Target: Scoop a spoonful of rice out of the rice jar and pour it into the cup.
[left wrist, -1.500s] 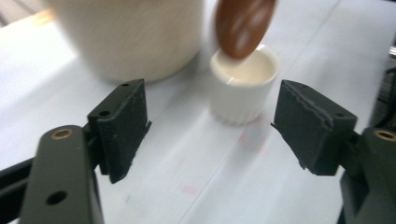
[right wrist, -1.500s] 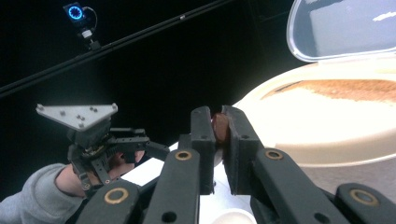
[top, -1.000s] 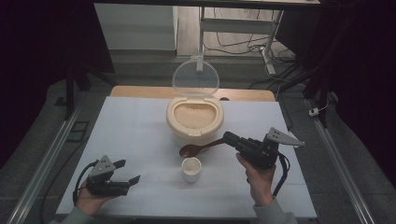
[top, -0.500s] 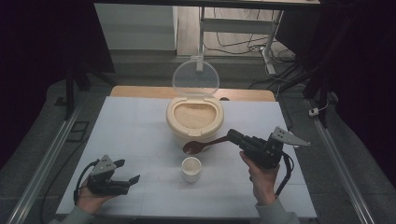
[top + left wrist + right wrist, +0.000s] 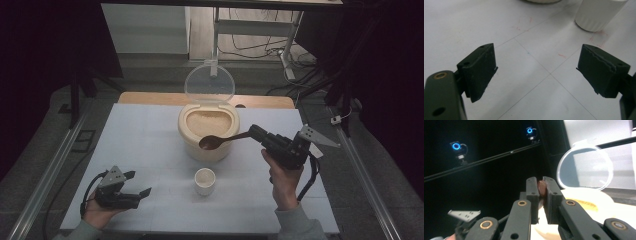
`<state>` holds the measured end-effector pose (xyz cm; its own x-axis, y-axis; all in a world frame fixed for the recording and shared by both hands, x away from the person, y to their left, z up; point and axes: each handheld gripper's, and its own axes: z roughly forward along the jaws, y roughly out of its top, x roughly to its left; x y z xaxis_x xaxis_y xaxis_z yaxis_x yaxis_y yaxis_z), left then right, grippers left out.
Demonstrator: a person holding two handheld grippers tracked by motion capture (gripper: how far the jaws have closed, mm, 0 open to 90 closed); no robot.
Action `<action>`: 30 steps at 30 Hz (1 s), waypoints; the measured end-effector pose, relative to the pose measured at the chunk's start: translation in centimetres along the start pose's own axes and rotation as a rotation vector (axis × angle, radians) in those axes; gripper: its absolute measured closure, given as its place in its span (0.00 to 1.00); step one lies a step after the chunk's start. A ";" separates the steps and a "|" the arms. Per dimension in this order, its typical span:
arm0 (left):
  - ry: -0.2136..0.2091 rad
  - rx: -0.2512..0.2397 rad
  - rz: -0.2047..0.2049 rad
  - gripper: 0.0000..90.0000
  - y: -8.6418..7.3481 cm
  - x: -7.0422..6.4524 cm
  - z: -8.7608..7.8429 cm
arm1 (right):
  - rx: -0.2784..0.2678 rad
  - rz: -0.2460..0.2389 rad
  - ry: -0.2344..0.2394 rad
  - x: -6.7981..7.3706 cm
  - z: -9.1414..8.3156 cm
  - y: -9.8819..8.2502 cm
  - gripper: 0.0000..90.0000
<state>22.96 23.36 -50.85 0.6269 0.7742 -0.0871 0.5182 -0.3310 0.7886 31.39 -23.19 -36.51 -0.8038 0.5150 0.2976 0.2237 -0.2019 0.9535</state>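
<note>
In the high view, the right gripper (image 5: 256, 132) clamps a brown spoon (image 5: 220, 140) over the front rim of the rice container (image 5: 207, 131); the left gripper (image 5: 138, 183) rests left of the white cup (image 5: 205, 180). The left gripper view shows its jaws wide apart, holding nothing. In the right gripper view, the jaws pinch what seems the spoon's handle (image 5: 541, 189).

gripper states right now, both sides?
Left gripper: open, holding nothing, low over the table.
Right gripper: shut on the brown spoon, held by its handle.

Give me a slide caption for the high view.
Right gripper holds a brown spoon over the open rice container; white cup in front.
</note>
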 end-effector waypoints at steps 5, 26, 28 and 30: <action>-0.001 0.003 -0.003 0.17 0.0 0.1 0.0 | -0.026 0.007 -0.031 -0.7 0.3 1.1 0.93; -0.007 0.023 -0.006 0.16 -0.1 0.1 0.3 | 0.020 -0.064 -0.190 -2.6 3.2 3.4 0.93; -0.007 0.022 -0.005 0.16 -0.1 0.2 0.3 | 0.030 -0.075 -0.203 -2.7 3.5 3.4 0.93; -0.007 0.023 -0.005 0.16 -0.1 0.2 0.3 | 0.048 -0.094 -0.225 -2.8 4.0 3.4 0.93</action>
<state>23.20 23.35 -51.13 0.6281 0.7722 -0.0955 0.5351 -0.3395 0.7736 36.59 -21.96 -33.89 -0.6805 0.7035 0.2052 0.1839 -0.1071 0.9771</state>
